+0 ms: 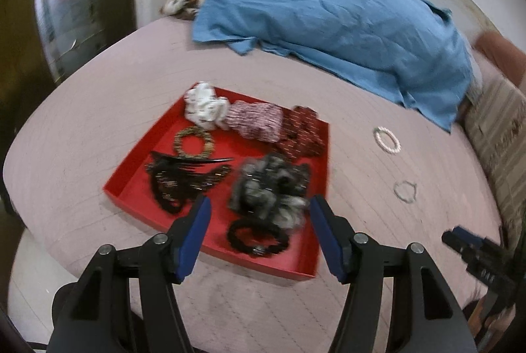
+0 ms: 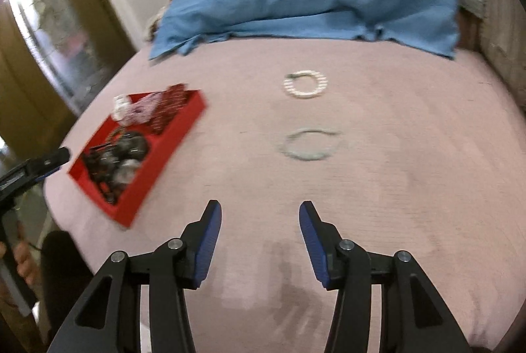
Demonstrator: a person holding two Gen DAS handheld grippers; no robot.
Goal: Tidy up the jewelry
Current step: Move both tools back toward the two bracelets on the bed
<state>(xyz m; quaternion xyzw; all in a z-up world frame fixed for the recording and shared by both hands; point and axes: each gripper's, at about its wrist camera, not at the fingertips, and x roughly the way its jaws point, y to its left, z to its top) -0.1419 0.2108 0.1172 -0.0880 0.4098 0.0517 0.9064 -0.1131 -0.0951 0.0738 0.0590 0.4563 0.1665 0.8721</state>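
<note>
Two bracelets [image 2: 305,85] lay on the bed [image 2: 394,155] beside your red tray [image 1: 138,162]; both hand-held grippers, left [image 1: 259,208] and right [image 2: 259,214], gaped empty.

Both wrist views tilt down, sharing red tray [image 1: 138,175].

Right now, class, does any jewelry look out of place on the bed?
Yes. Two bracelets, a white one and a thin pale one, lie loose on the pink cover, apart from the red tray that holds the rest.
</note>
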